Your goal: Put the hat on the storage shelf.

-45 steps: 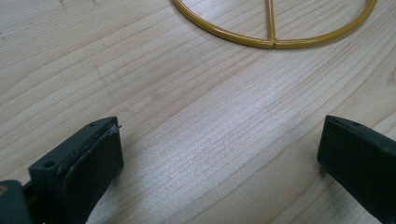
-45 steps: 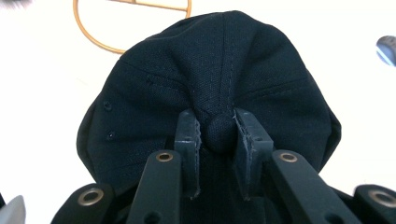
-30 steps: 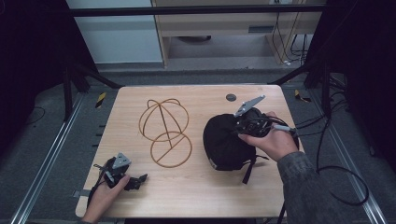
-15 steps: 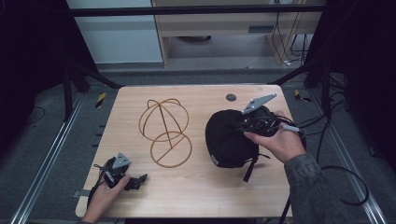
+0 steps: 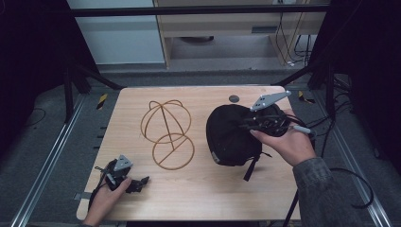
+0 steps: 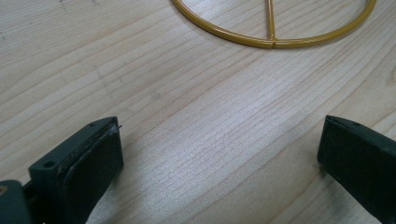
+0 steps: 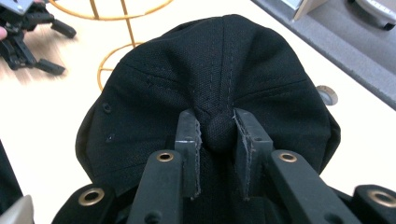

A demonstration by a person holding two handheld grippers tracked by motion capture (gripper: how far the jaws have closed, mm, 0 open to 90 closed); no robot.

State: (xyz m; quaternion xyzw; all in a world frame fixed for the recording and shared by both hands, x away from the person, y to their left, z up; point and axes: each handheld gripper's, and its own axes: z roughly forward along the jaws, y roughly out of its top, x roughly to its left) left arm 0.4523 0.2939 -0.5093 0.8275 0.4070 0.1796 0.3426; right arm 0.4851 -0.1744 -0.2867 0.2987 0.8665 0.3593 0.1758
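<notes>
Pinching the crown button of the black cap [image 7: 210, 88], the right gripper [image 7: 217, 140] has its fingers [image 7: 188, 140] clamped on the fabric at the cap's top, which bunches into folds between the pads. In the high view the black cap [image 5: 229, 135] sits at the right side of the worktop [image 5: 198, 194], just beside the gold wire hat stand [image 5: 168, 132], with its strap trailing toward the near edge. The left gripper [image 5: 125, 177] rests low at the near left corner, fingers [image 6: 93, 158] wide apart over bare wood, the stand's ring base [image 6: 273, 39] ahead of them.
</notes>
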